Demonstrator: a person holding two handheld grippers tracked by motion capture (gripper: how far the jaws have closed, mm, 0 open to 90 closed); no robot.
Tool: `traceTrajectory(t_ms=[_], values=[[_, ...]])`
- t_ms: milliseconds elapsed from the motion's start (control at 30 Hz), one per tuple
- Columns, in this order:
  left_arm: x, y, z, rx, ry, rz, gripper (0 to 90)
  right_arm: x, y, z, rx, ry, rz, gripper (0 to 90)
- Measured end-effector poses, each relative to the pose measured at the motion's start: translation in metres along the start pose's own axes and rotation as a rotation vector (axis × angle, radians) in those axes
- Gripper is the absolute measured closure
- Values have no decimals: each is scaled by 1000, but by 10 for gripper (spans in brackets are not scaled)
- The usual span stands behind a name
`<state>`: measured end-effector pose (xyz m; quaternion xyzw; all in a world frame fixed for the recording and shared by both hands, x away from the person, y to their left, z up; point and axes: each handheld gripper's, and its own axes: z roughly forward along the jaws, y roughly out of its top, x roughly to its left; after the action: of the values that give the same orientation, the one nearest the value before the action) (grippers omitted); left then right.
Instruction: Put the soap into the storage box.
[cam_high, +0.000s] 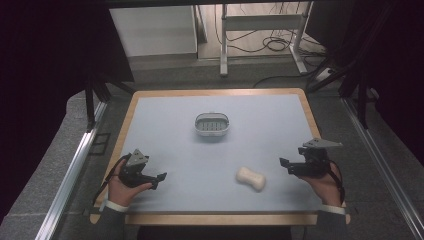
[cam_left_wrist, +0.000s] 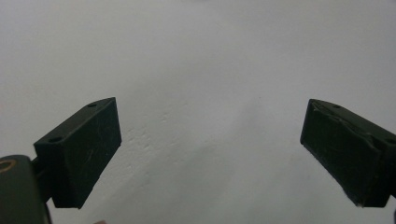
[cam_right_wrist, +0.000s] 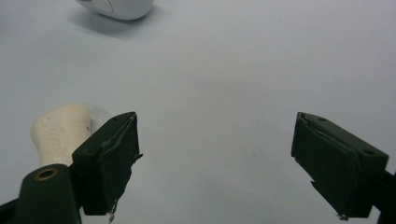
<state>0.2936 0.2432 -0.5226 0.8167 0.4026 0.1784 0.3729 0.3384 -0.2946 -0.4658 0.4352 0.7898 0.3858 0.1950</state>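
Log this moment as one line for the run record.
left gripper: open, empty, low over table | right gripper: open, empty, beside soap bar, not touching | soap dish: empty, far side

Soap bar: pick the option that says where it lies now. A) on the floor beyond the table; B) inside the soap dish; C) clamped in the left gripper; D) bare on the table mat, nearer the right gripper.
D: the soap bar lies bare on the table mat, apart from the soap dish and closer to the open right gripper than to the left gripper.
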Motion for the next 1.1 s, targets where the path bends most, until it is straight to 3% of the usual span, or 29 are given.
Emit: traceTrajectory(t_ms=[267,633,900,1100], values=[[-1,1,0,4,0,8,57,8,6,-3,1,6,-29,159],[-4,2,2,17,-5,21,57,25,18,-5,4,60,-80,168],[-3,2,1,24,-8,28,58,45,27,1,60,120,-139,177],[-4,2,3,30,-15,29,58,55,28,10,90,129,-165,177]])
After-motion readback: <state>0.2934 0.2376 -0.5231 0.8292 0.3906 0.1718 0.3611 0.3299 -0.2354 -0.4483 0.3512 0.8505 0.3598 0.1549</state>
